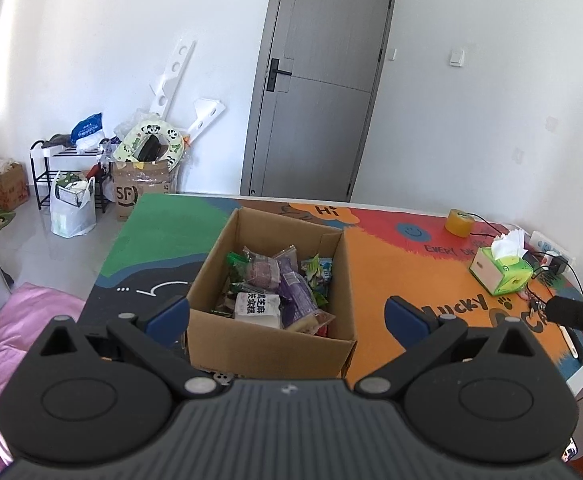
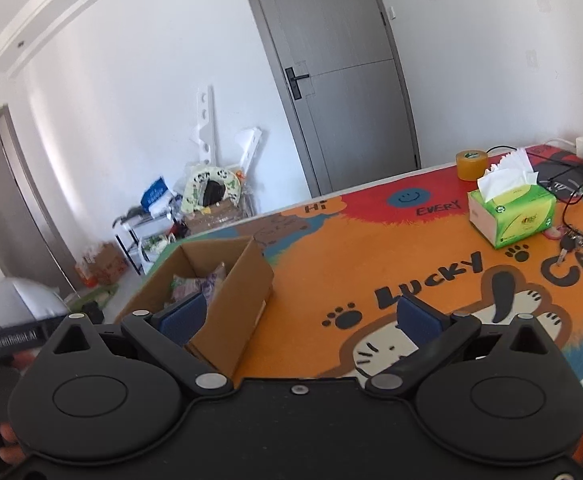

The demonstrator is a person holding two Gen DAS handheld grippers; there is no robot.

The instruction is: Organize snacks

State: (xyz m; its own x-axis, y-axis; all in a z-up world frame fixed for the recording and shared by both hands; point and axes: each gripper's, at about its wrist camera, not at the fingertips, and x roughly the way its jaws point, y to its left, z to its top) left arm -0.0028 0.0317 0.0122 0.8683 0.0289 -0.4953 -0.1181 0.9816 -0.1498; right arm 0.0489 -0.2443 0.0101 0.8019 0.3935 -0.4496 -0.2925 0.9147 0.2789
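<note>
snacks piled in an open box, both tongs held apart and empty above the table.

from the left: the left gripper (image 1: 287, 312) is held wide open over the cardboard box (image 1: 269, 346), in which the snack packets (image 1: 277, 288) lie heaped and mixed; no packets are seen on the mat (image 2: 371, 248). the right gripper (image 2: 299, 314) is spread open, empty, beside the box's right wall. the scene fits snacks already gathered in, or a heap awaiting sorting. if a packet is to be gripped, one top packet should be pinched by its flat edge, clear of the box walls. tissue box (image 2: 511, 210) and tape roll (image 2: 471, 164) stand well apart.
</note>
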